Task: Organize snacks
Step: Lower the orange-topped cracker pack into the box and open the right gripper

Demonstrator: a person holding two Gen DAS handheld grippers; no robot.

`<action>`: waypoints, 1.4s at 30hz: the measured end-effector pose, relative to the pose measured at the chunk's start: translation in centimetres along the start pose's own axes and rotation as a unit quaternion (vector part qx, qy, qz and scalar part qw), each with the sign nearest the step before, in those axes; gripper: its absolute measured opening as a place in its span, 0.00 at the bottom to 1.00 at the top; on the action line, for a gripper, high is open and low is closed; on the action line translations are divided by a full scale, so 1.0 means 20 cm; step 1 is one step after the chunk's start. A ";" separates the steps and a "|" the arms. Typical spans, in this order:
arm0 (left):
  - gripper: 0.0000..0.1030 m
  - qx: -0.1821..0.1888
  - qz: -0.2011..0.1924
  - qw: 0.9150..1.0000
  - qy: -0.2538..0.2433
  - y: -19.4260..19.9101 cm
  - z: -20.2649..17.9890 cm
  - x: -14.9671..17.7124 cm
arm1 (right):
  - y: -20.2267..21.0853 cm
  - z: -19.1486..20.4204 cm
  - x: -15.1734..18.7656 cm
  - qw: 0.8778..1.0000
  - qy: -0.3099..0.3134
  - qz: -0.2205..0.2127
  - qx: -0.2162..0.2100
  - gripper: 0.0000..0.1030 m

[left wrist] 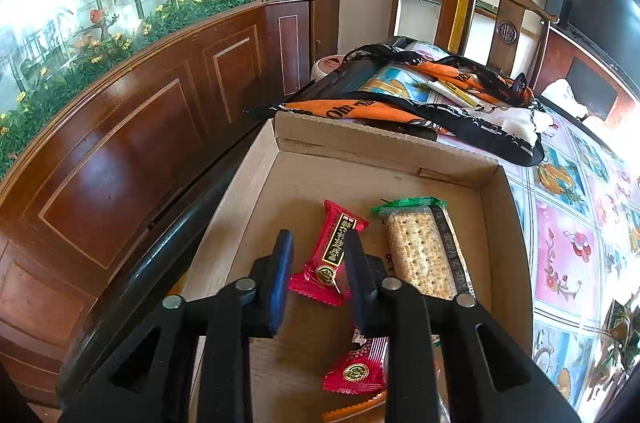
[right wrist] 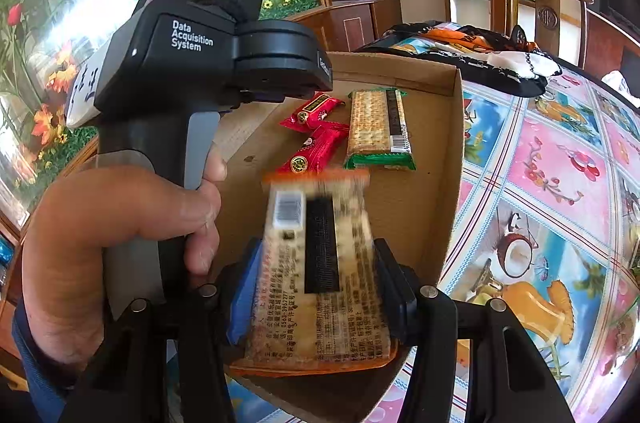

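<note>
Task well under way, by the look of it: three snacks already down inside the cardboard box (left wrist: 460,171), a fourth on its way in.

Left claw (left wrist: 318,275) hanging over the box floor, jaws slightly apart, nothing between the pads; a red candy packet (left wrist: 330,255) lying on the cardboard just beyond and below the tips, free of them. Second red candy packet (left wrist: 358,367) lying beneath the claw's right finger, nearer the camera. Green-edged cracker pack (left wrist: 424,251) flat on the box floor to the right of the left claw, beside the first red packet and apart from it.

Right claw (right wrist: 316,287) clamped about half open across an orange-edged cracker pack (right wrist: 316,263), pads pressing both long sides, pack jutting forward over the near part of the box, its far end blurred. Ahead of it, the two red packets and the green pack; to its left, a hand (right wrist: 120,223) gripping the other tool's handle.

Count, as far as visible: two red candy packets, one green-edged cracker pack, one orange-edged cracker pack, one box.

Left to do, judging from this: setting the orange-edged pack down in the box, probably beside the green one. No further loose snacks clearly recognisable on the patterned counter (right wrist: 540,183); hard to say whether more wait out of view.
</note>
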State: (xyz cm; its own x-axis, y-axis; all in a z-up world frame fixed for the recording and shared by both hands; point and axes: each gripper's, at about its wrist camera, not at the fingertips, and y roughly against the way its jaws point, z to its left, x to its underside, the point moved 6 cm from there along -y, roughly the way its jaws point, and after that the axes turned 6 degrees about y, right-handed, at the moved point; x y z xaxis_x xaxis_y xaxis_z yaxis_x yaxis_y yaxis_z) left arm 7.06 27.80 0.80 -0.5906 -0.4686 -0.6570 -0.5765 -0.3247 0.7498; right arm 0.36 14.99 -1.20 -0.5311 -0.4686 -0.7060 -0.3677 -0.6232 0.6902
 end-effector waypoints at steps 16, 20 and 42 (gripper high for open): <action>0.40 0.009 -0.012 1.000 0.005 0.03 -0.01 -0.01 | 0.04 -0.02 -0.01 1.000 -0.015 -0.009 -0.012 0.57; 0.46 0.020 -0.019 1.000 0.005 0.06 -0.03 -0.02 | 0.04 -0.02 -0.02 1.000 -0.016 -0.013 -0.013 0.57; 0.48 0.089 -0.053 0.995 -0.014 0.23 -0.24 0.01 | 0.32 -0.33 0.04 0.993 -0.104 -0.060 0.008 0.57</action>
State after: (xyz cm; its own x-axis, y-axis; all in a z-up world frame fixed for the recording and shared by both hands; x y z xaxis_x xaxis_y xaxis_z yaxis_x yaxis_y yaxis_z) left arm 6.93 22.19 4.51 -0.5357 -0.4155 -0.7351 -0.7255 -0.2189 0.6524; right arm 2.63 6.57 1.55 -0.6283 -0.2517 -0.7362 -0.4491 -0.6553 0.6073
